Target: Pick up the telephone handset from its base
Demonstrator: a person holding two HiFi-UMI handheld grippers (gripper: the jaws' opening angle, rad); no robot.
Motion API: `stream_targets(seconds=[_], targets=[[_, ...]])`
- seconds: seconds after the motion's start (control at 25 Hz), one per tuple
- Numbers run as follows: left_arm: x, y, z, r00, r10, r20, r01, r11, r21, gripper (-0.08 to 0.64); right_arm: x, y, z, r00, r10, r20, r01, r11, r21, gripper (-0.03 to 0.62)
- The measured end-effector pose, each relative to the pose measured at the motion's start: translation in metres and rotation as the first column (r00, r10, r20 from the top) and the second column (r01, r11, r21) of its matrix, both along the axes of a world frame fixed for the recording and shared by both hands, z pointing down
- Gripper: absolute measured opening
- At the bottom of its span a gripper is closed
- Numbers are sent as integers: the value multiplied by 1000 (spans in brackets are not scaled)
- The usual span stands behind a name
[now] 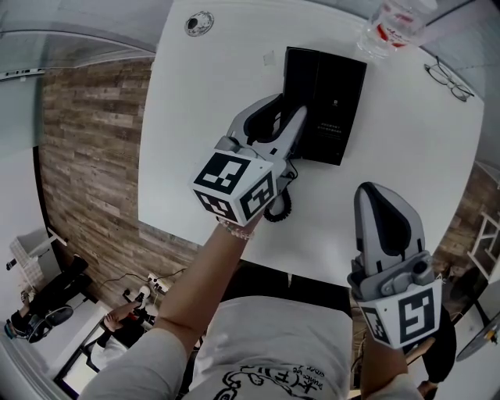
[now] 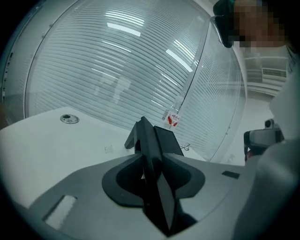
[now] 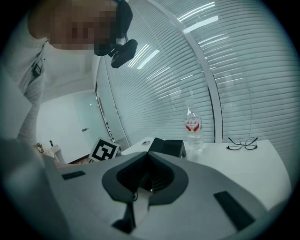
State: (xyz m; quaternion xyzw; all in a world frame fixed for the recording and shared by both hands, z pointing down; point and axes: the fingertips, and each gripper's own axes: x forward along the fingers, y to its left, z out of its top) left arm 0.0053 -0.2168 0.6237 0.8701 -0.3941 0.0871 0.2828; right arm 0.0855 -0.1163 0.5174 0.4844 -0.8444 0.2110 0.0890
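The black telephone base (image 1: 341, 94) lies on the white table (image 1: 195, 141), and the black handset (image 1: 300, 78) rests along its left side. A coiled cord (image 1: 280, 205) hangs at the table's front edge. My left gripper (image 1: 287, 108) reaches over the handset's near end with its fingers apart. In the left gripper view the handset (image 2: 149, 140) stands edge-on between the left gripper's (image 2: 151, 161) jaws, in front of the base (image 2: 169, 140); I see no pad pressing on it. My right gripper (image 1: 371, 190) hovers at the table's near right edge, shut and empty (image 3: 149, 158).
A water bottle (image 1: 391, 27) stands behind the base at the far edge, and a pair of glasses (image 1: 449, 80) lies at the far right. A round grommet (image 1: 198, 23) sits in the far left corner. Slatted blinds (image 2: 122, 70) back the table.
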Motion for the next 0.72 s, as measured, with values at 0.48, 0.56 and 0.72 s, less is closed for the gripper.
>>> stream_targets(seconds=[0.48, 0.56, 0.72], targets=[[-13, 5, -21, 999, -32, -17, 32, 999, 30, 74, 3, -5, -14, 1000, 19, -2, -19, 1000, 15, 5], [-16, 7, -27, 999, -36, -17, 37, 999, 39, 73, 3, -7, -20, 1000, 22, -4, -22, 999, 25, 5], [-24, 11, -50, 998, -51, -34, 53, 997, 62, 72, 7, -10, -37, 1000, 28, -14, -28, 998, 49, 5]])
